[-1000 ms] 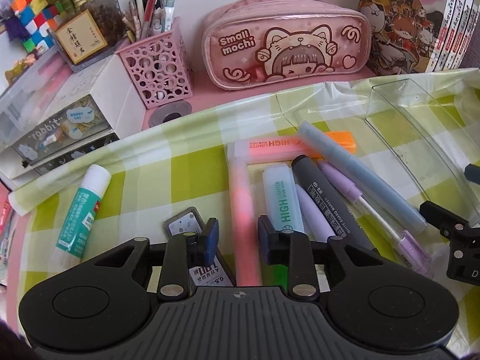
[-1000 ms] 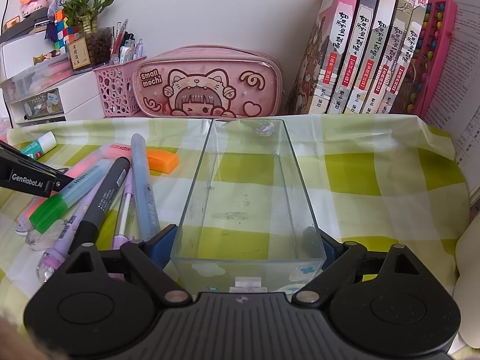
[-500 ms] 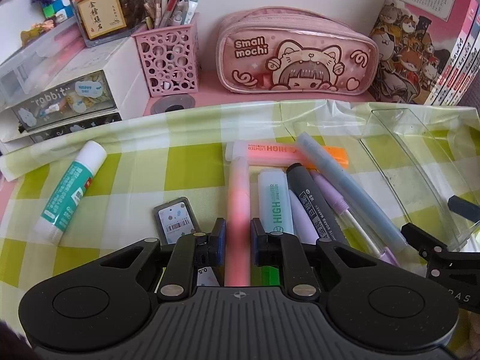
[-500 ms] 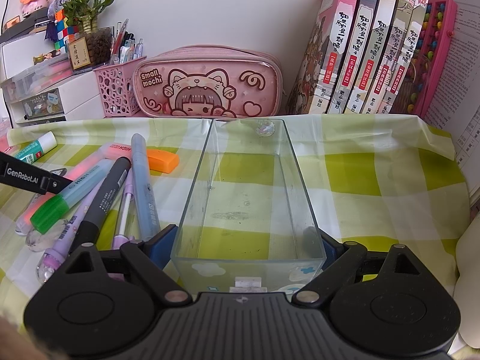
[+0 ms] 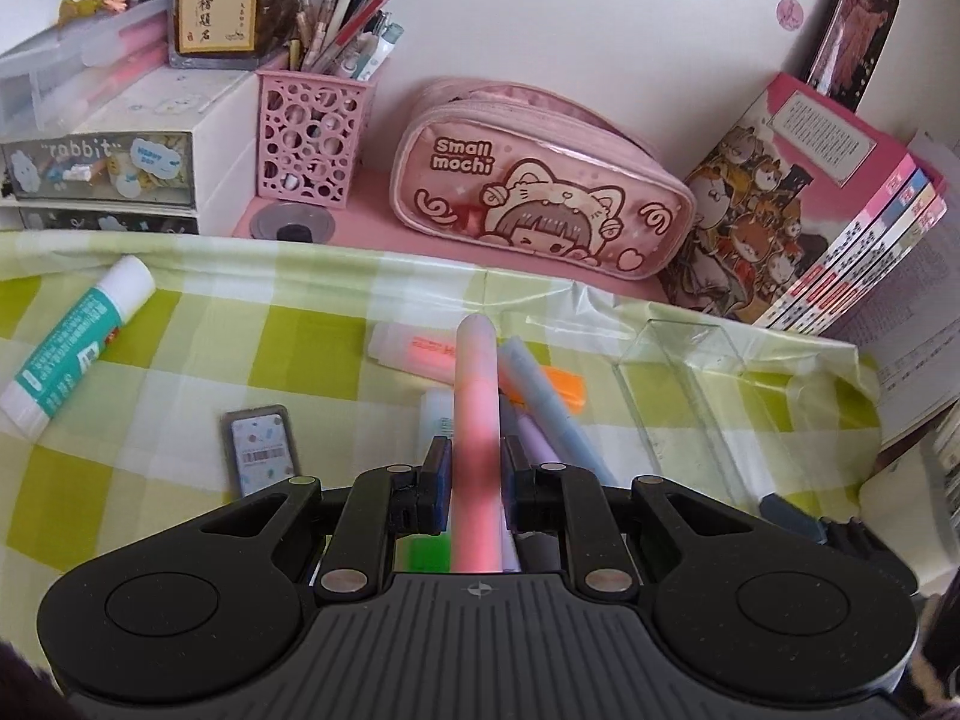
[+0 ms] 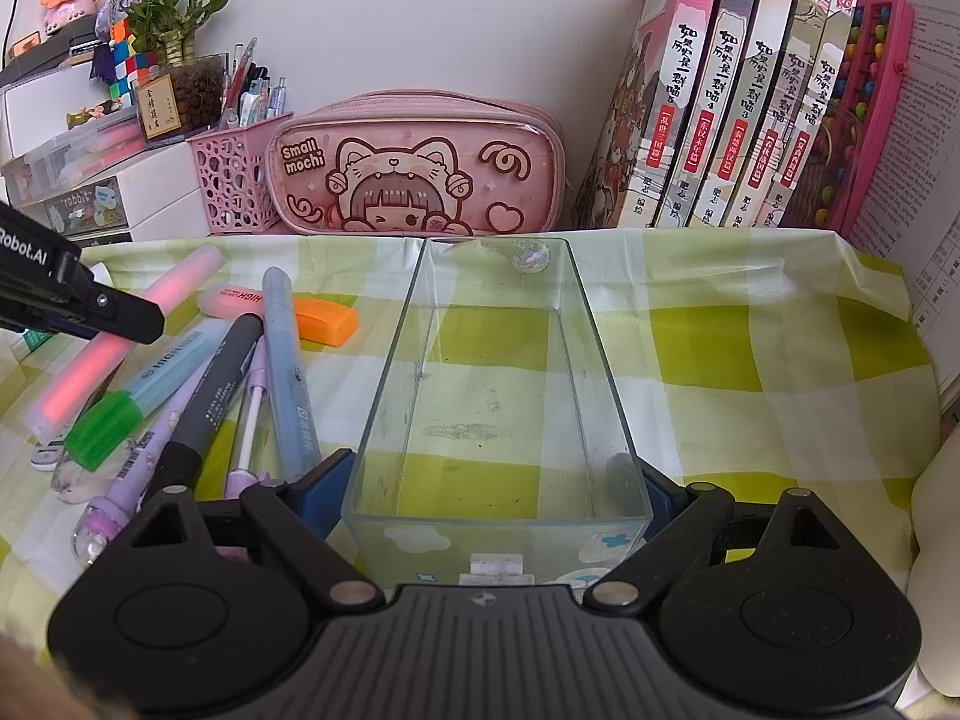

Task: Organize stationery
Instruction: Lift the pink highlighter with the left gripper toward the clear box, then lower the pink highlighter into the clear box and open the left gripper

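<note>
My left gripper (image 5: 474,468) is shut on a pink highlighter (image 5: 476,396) and holds it lifted above the green checked cloth; the highlighter also shows in the right wrist view (image 6: 120,336). My right gripper (image 6: 492,498) is shut on the near end of a clear plastic tray (image 6: 606,372), which holds nothing. Left of the tray lie several pens: a blue pen (image 6: 288,360), a grey marker (image 6: 210,402), a green-capped highlighter (image 6: 144,390), purple pens (image 6: 144,456) and an orange-capped highlighter (image 6: 324,319).
A glue stick (image 5: 72,348) and a small lead case (image 5: 261,450) lie at the left. A pink pencil case (image 6: 414,180), a pink pen holder (image 5: 309,132), white drawers (image 5: 102,168) and books (image 6: 738,102) line the back wall.
My left gripper closed on the pink highlighter and lifted it off the cloth, swinging right toward the tray. The right gripper and tray have not moved.
</note>
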